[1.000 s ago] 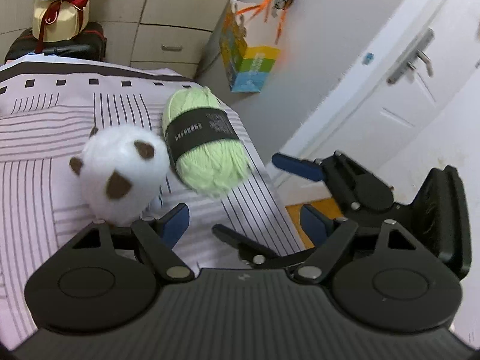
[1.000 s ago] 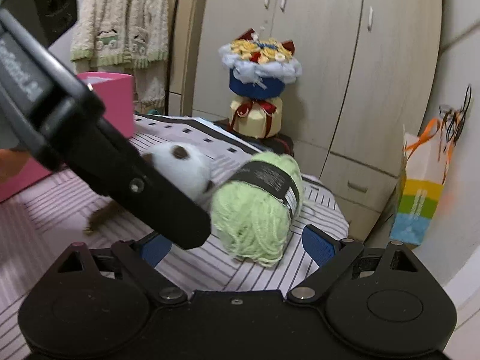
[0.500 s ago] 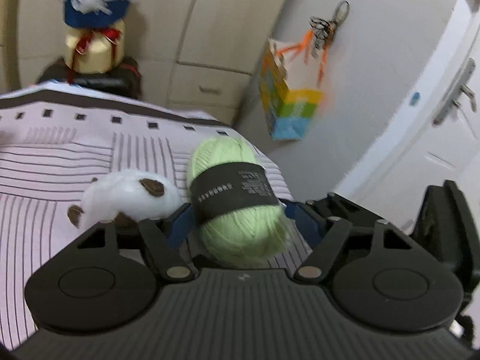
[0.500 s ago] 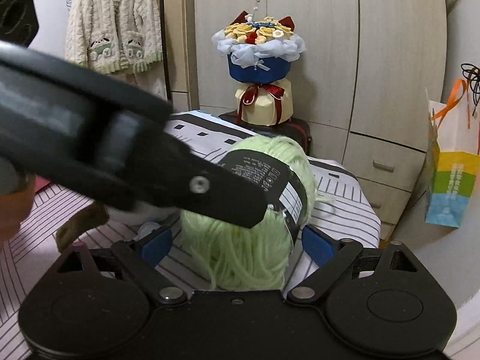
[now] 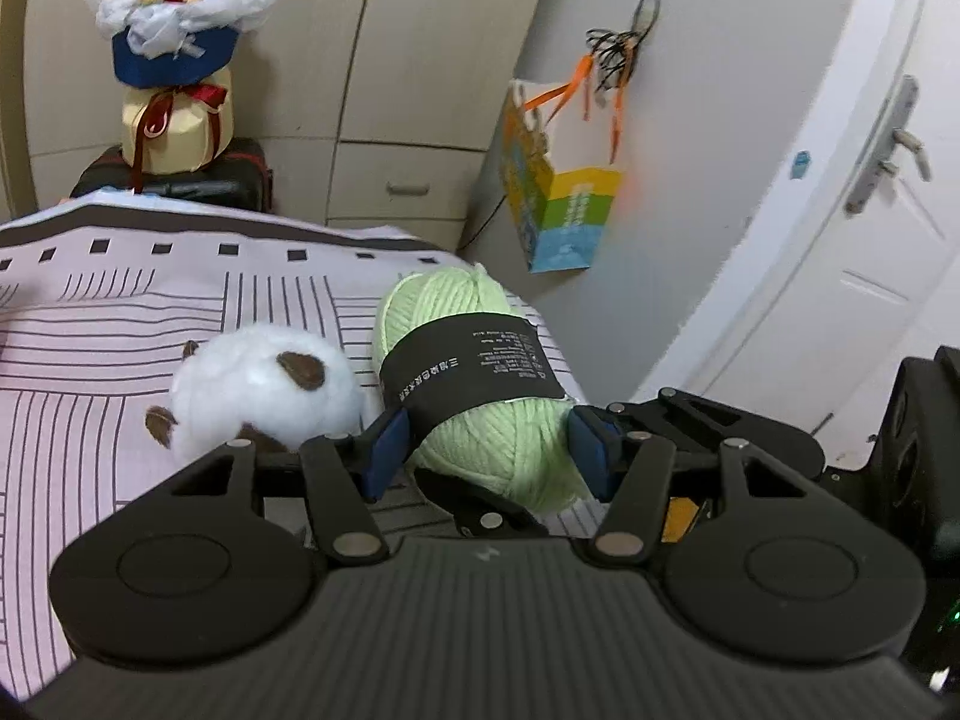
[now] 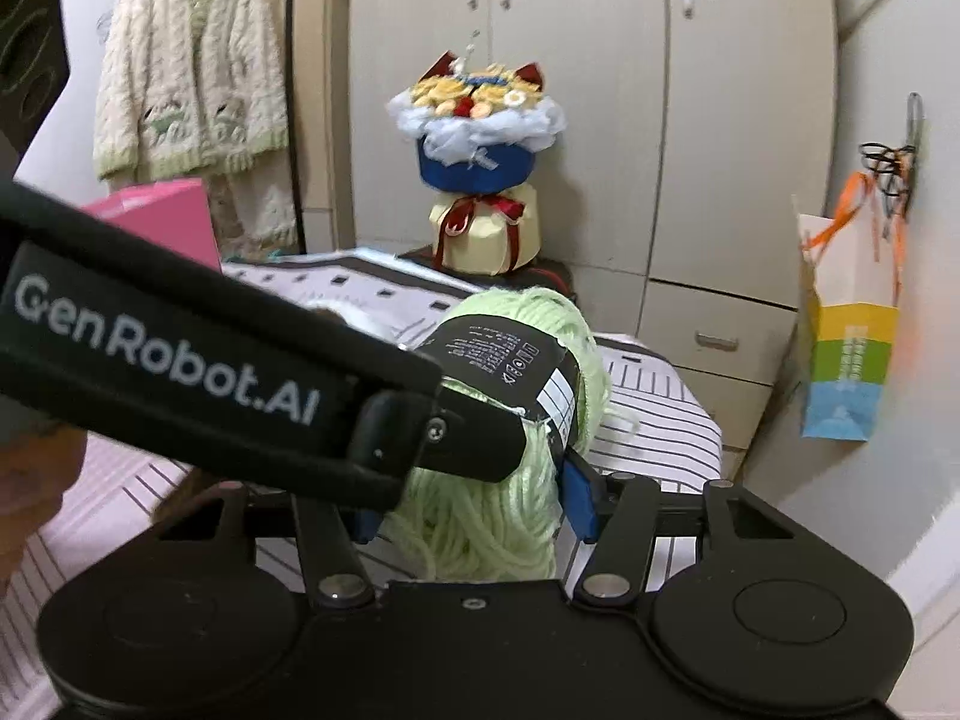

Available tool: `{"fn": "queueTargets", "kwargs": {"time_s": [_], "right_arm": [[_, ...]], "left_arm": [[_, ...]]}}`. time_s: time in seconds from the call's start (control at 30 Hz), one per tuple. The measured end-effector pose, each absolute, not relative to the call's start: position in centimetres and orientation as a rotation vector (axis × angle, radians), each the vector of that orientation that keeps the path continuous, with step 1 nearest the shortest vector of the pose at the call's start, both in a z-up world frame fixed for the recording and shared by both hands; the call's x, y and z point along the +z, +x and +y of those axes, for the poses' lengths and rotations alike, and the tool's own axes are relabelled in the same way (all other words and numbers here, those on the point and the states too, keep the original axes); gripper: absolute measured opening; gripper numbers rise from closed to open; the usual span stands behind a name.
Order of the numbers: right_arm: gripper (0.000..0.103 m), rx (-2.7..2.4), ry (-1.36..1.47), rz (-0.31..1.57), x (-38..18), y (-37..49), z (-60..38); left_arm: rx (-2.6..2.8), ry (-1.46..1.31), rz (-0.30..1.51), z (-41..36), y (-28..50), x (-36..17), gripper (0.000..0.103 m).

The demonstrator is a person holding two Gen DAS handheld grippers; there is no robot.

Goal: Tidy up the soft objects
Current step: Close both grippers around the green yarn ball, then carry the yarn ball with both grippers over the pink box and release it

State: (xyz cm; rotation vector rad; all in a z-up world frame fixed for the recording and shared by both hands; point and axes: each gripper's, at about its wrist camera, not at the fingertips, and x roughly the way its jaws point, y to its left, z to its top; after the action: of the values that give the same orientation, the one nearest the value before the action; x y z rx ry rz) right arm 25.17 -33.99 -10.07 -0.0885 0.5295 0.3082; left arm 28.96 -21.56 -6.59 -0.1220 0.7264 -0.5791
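Observation:
A light green yarn skein (image 5: 480, 360) with a black paper band lies at the right corner of the striped bed (image 5: 90, 348). My left gripper (image 5: 489, 450) has closed its blue pads on the skein's near end. My right gripper (image 6: 468, 510) also grips the same skein (image 6: 480, 528) from the near side, pads pressed into it. The left gripper's black arm crosses the right wrist view and hides part of the skein. A white plush ball with brown patches (image 5: 258, 396) sits just left of the skein, touching it.
A bouquet (image 5: 174, 54) stands on a black case beyond the bed. A colourful paper bag (image 5: 558, 204) hangs on the wall at right. A pink box (image 6: 162, 222) and a hanging cardigan (image 6: 186, 78) are at the left. Wardrobe doors stand behind.
Both grippers moved in around the green skein and closed on it. The plush ball now sits left of the left gripper instead of in front of it.

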Motion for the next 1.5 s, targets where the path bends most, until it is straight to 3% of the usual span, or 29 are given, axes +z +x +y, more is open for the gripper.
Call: {"fn": "queueTargets", "kwargs": {"time_s": [1.03, 1.5], "right_arm": [[0.062, 0.218, 0.110, 0.552, -8.0, 8.1, -24.7], [0.062, 0.278, -0.060, 0.508, -3.2, 3.3, -17.1]], "left_arm": [[-0.671, 0.072, 0.700, -12.8, 11.6, -4.3, 0.059], [-0.657, -0.003, 0.623, -4.6, 6.3, -0.6, 0.058]]}}
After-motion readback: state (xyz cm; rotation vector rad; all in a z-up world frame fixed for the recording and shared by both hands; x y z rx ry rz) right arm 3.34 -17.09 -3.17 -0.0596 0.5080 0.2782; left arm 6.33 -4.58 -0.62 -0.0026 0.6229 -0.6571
